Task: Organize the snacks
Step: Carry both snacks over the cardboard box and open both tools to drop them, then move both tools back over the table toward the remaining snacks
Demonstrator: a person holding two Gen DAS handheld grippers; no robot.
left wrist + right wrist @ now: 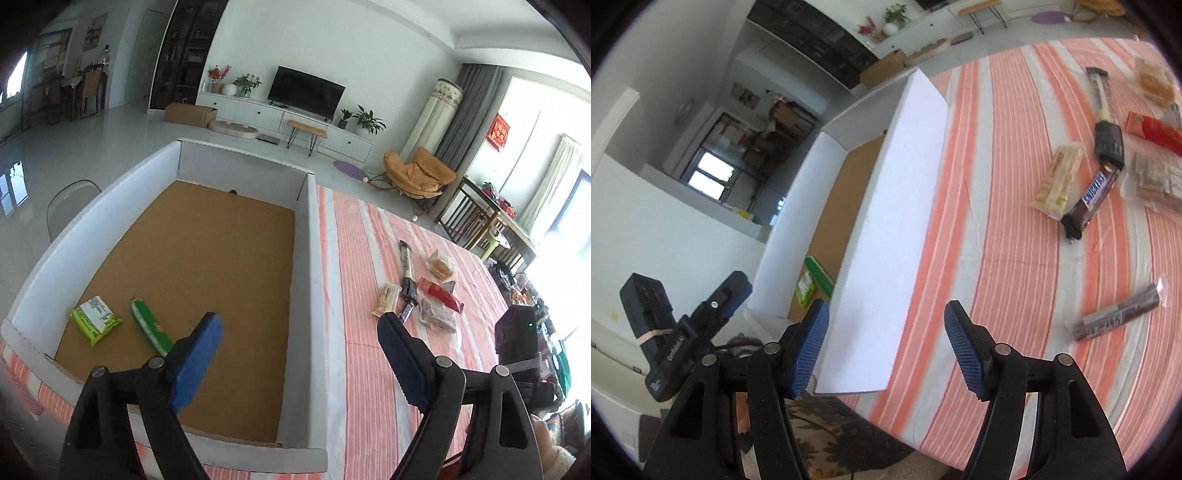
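A white-walled box [308, 280] with a brown cardboard floor stands on the striped table. Inside it lie a green snack packet [95, 319] and a green stick pack [149, 326]. My left gripper [300, 354] is open and empty above the box's right wall. Loose snacks lie on the cloth to the right: a Snickers bar [1089, 201], a pale wafer pack [1059, 180], a red pack [1154, 132], a dark stick pack [1117, 317] and several others. My right gripper [886, 350] is open and empty near the box's outer wall [886, 236].
The orange-striped tablecloth [1015, 295] covers the table. The table's near edge [886, 424] runs below my right gripper. The left gripper's body [683, 332] shows at the left of the right wrist view. A living room with TV and chair lies beyond.
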